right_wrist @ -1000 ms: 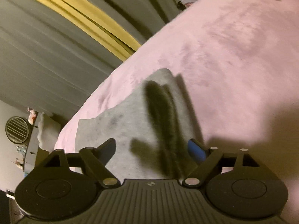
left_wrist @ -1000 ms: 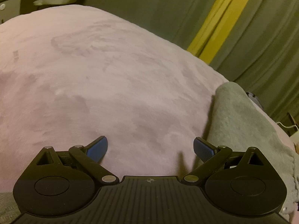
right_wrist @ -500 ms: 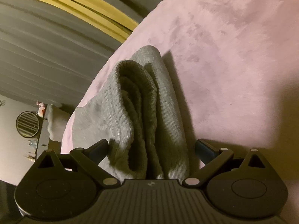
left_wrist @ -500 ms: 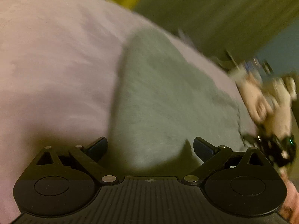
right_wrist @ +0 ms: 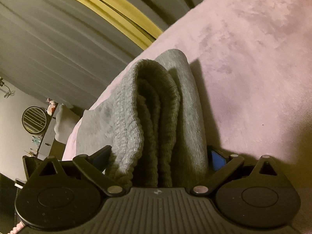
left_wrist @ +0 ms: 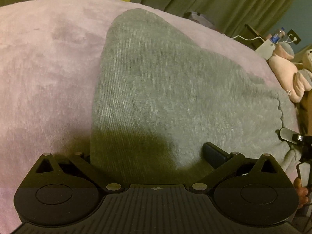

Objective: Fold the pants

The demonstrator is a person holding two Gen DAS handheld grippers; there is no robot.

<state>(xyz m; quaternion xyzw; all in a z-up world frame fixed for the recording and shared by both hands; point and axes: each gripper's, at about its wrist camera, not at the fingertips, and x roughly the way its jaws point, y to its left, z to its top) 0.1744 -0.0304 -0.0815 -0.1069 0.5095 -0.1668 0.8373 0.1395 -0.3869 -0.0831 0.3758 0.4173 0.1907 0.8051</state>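
The grey pants [left_wrist: 165, 89] lie folded on the pink blanket [left_wrist: 44, 74]. The right gripper [right_wrist: 158, 156] has just been opening its jaws; the ribbed waistband sits btw them. The left gripper [left_wrist: 148, 154] is spread wide over the pants' near edge, w/ 1 finger hidden.

I'm seeing a pink blanket [left_wrist: 48, 68] lying spread wide, grey-green curtains [right_wrist: 58, 39] hanging behind it with a yellow strip [right_wrist: 117, 9] running through them. A pink plush toy [left_wrist: 288, 74] is resting at the blanket's edge; a round vent [right_wrist: 34, 119] is showing on the wall.
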